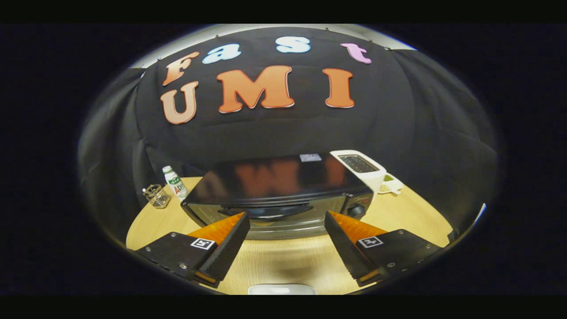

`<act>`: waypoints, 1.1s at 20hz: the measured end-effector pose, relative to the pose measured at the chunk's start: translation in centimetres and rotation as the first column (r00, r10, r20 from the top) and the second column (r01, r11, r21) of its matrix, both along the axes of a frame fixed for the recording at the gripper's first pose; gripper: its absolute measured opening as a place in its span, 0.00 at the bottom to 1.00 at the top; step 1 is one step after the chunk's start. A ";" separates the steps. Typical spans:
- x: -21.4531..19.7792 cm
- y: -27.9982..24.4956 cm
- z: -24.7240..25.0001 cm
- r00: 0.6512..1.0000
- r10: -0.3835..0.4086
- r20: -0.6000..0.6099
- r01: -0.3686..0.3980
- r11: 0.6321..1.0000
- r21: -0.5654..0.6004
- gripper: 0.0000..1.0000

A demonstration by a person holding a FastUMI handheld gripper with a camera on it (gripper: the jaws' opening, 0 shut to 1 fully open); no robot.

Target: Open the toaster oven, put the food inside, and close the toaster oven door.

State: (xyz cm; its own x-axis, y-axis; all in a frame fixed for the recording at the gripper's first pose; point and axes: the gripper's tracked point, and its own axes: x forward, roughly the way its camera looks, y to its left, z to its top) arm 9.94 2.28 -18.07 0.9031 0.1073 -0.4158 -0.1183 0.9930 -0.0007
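A black toaster oven [277, 181] with a glossy top stands on the wooden table [283, 261], just ahead of my fingers. Its door [270, 219] looks shut, with the handle bar [266, 207] across the top of the door and a knob [356, 210] at its right. My gripper [285, 217] is open, with the fingers wide apart and nothing between them, their tips level with the door front. A white plate rim [282, 289] shows on the table below and between the fingers; what lies on it is hidden.
A white toaster [361, 168] stands behind the oven's right corner, with a small dish [392, 184] beside it. Left of the oven are a white bottle [176, 181] and a glass jar [157, 196]. Black cloth walls close the booth behind.
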 end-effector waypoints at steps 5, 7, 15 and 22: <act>-1.2 -1.5 11.4 0.985 -0.004 0.171 0.005 1.000 -0.006 1.00; -2.1 -2.2 15.0 0.978 -0.019 0.207 0.022 1.000 -0.011 1.00; -6.8 -3.3 24.8 0.956 -0.069 0.286 0.049 0.996 0.075 1.00; -10.1 -2.7 27.2 0.941 -0.070 0.332 0.058 0.997 0.047 1.00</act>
